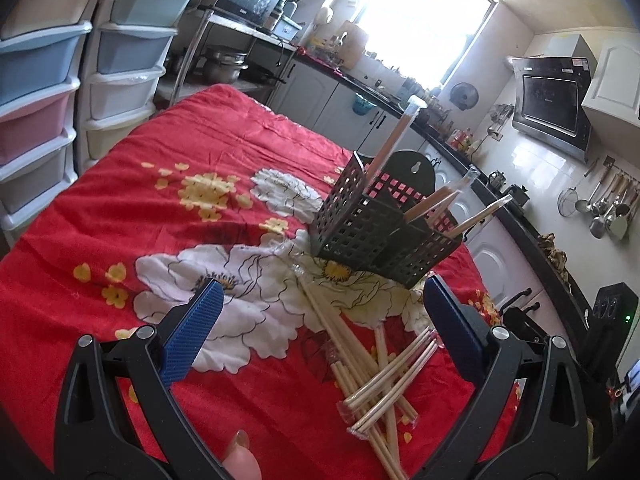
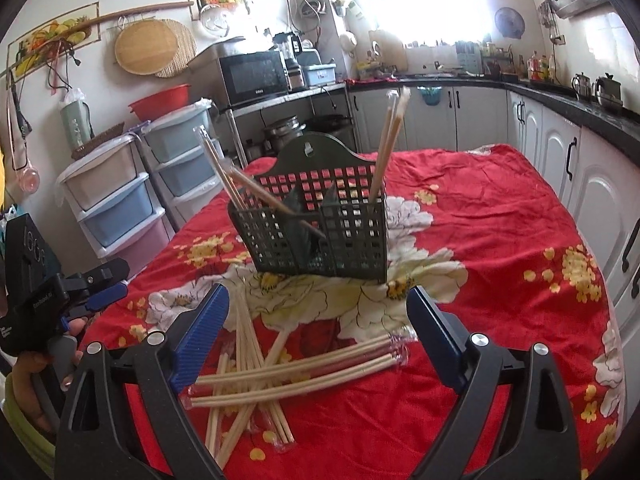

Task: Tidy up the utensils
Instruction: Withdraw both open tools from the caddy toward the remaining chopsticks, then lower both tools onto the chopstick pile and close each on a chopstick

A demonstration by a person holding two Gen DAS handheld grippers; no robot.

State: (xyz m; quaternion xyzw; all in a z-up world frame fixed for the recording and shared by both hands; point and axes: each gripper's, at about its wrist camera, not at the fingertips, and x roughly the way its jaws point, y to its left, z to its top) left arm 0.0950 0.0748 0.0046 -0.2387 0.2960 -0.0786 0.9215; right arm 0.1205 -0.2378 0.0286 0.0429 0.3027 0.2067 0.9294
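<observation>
While the left claw (image 1: 320,320) hangs spread wide and empty over the red flowered cloth (image 1: 224,152) on the worktop, the right claw (image 2: 320,316) is likewise spread and grips nothing. A loose heap of wrapped chopsticks (image 2: 292,372) lies crisscrossed on the cloth between and just beyond both claws' blue fingers (image 2: 200,336). Just behind the heap stands the dark slotted utensil holder (image 2: 320,232), with several wrapped chopstick pairs (image 2: 386,140) leaning upright in its outer compartments.

Small brand mark on microwave (image 2: 253,76), printing on oven (image 1: 550,100), both illegible
</observation>
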